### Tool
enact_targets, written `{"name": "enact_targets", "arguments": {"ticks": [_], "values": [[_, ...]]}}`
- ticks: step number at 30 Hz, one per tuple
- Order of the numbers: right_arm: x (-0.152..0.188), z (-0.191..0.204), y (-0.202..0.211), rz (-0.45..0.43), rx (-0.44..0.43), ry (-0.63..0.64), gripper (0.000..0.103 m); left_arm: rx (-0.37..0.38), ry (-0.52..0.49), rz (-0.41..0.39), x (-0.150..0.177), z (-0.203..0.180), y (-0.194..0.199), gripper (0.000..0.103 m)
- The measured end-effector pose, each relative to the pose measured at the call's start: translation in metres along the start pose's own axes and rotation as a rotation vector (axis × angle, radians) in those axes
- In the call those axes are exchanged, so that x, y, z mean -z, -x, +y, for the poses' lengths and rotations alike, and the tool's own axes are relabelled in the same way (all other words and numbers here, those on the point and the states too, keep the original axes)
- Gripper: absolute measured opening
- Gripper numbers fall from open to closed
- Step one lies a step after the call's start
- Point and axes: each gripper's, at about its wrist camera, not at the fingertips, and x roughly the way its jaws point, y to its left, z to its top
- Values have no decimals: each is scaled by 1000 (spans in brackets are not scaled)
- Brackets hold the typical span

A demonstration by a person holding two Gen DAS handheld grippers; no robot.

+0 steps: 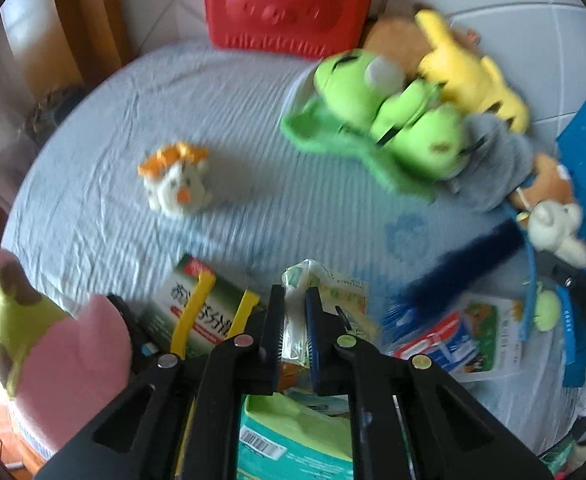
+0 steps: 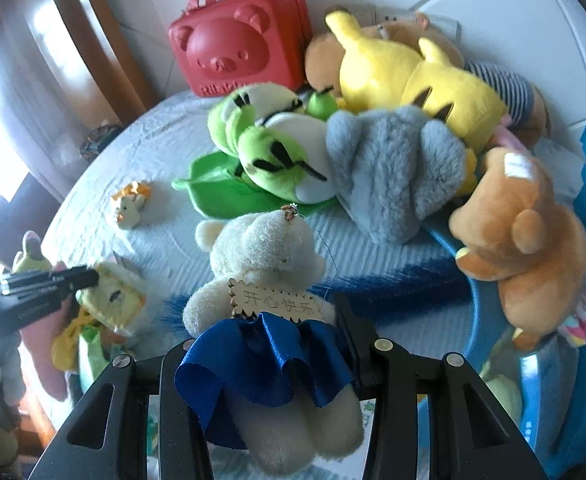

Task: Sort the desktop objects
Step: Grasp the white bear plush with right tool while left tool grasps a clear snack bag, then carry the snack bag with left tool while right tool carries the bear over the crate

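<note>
Desk (image 1: 93, 184): round, covered with a pale blue wrinkled cloth; it carries all the toys and packets.
Red bear case (image 2: 237, 40): stands upright at the far edge of the desk, against the white tiled wall.
Plush pile: a yellow plush (image 2: 413, 72), a green frog plush (image 2: 261, 140) on a green leaf and a grey furry plush (image 2: 393, 172) lie together at the far right, touching each other, well apart from both tongs.
Brown bear (image 2: 525, 240): lies at the right, on the rim of a blue basket (image 2: 473, 312), just beside the grey plush.
White bear (image 2: 261, 264): wears a blue satin skirt and a biscuit-shaped tag with Chinese letters; it sits between the two fingers of the right tongs, its legs toward the camera, its head pointing away.
Right tongs (image 2: 265, 332): clenched on the white bear at the skirt; only the right finger shows, the left one is hidden by the skirt.
Left tongs (image 1: 295, 308): nearly closed, grasping a clear plastic snack packet (image 1: 325, 292) between the fingers, at the near edge of the desk.
Green box (image 1: 197, 304): lies just left of the left tongs, with yellow strips across it.
Blue brush (image 1: 461, 268): dark bristles, lies to the right of the left tongs.
Small chick plush (image 1: 177, 184): white with orange, alone in the middle left of the desk, well apart from both tongs.
</note>
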Motion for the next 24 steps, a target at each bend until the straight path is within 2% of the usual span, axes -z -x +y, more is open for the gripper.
{"name": "enact_targets", "arguments": {"ticks": [5, 12, 18, 24], "values": [[6, 13, 40, -63, 8, 12, 42, 18, -49, -83, -7, -26, 34, 10], [30, 23, 92, -138, 68, -15, 42, 68, -133, -161, -2, -54, 76, 10], [51, 29, 136, -201, 126, -43, 42, 157, -228, -245, 6, -81, 117, 10], [81, 29, 186, -276, 250, -105, 42, 264, -357, -300, 13, -123, 147, 10]]}}
